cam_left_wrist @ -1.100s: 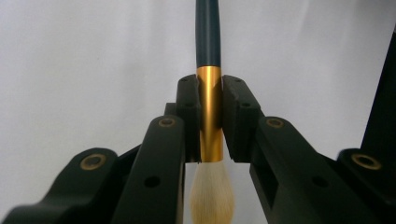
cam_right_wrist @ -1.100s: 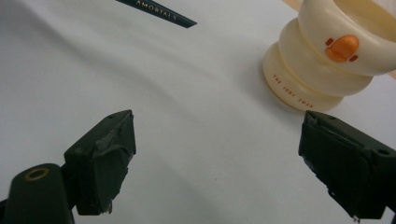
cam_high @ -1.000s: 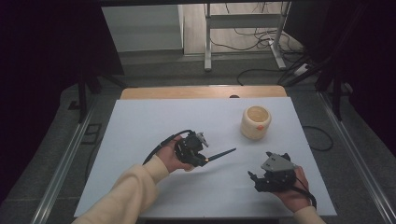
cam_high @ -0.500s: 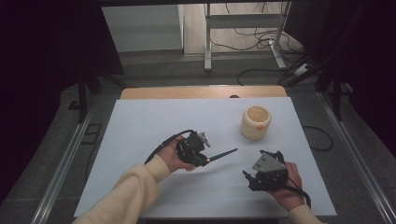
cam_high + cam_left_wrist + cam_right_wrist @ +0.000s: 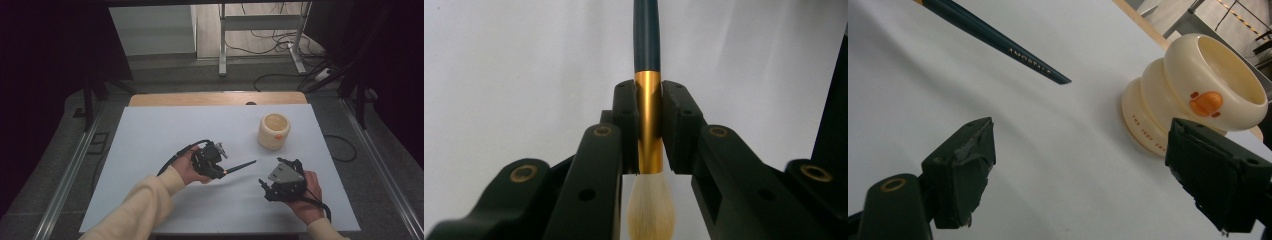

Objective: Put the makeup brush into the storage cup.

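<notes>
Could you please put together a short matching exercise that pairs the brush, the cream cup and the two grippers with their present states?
Things:
1. brush
2. cream cup
3. left gripper
4. right gripper

States:
A. jaws wide apart, nothing between them
B. stands upright on the white table, untouched
C. clamped at its gold ferrule, dark handle pointing away
D. shut on a thin thing

Pairs: 1-C, 2-B, 3-D, 4-A
</notes>
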`<action>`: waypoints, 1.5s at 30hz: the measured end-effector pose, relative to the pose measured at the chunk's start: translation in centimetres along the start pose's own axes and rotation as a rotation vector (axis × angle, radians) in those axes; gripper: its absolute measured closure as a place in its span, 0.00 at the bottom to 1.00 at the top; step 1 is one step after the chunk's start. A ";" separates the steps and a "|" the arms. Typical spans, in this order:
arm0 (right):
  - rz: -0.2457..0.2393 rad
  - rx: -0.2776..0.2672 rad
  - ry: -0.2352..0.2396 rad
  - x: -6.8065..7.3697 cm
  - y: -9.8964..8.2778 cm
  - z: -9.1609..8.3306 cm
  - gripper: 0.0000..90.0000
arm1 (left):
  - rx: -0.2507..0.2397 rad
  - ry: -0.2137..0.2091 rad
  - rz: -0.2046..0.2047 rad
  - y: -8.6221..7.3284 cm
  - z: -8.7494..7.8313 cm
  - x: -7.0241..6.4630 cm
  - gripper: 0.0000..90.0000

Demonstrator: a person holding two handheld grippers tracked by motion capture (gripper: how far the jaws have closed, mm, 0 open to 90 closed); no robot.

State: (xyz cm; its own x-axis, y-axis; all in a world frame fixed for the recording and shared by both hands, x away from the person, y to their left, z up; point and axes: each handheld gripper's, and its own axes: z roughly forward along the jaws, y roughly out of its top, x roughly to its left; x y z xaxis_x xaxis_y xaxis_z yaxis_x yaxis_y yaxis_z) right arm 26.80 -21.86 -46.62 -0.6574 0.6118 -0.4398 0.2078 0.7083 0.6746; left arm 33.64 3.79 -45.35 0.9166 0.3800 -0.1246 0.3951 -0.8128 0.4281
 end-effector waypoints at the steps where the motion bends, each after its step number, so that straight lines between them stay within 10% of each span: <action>1: -0.005 0.001 -0.001 0.0 0.0 0.0 0.15 | 0.002 0.001 -0.001 0.1 0.0 0.0 0.87; 45: -0.162 0.010 -0.012 1.7 2.2 2.1 0.21 | 0.004 -0.025 0.022 1.3 0.3 -0.3 0.87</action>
State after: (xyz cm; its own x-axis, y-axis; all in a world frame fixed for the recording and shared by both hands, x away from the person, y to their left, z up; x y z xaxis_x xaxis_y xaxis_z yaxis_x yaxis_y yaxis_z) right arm 27.63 -18.52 -47.16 -0.6744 0.4936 -0.5491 0.1070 0.8012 0.5888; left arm 33.92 2.48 -45.01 0.9263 0.3510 -0.1372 0.3750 -0.8227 0.4273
